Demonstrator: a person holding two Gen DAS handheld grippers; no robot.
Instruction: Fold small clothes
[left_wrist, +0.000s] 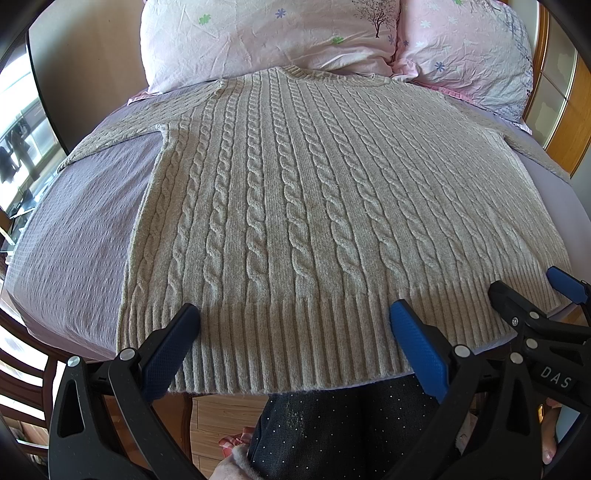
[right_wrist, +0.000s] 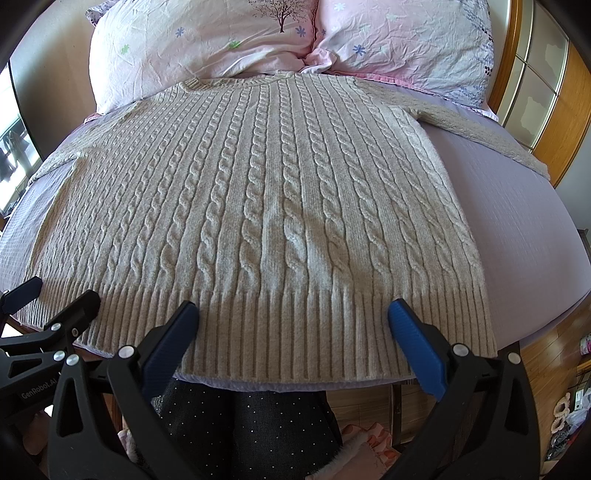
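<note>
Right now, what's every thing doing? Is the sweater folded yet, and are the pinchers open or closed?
sweater: spread flat on the bed, not folded, both sleeves out to the sides.
left gripper: open, over the ribbed hem, holding nothing.
right gripper: open, over the hem, holding nothing.
pillows: two, propped side by side behind the collar.
bed sheet: smooth under the sweater.

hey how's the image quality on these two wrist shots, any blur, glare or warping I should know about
Left wrist view: strong fisheye bending, dark corners; the sweater is sharp, the purple sheet at left smears, and the window at the left edge is blown out. Right wrist view: same warping, sweater crisp and evenly lit, with soft shade near the right claw.
</note>
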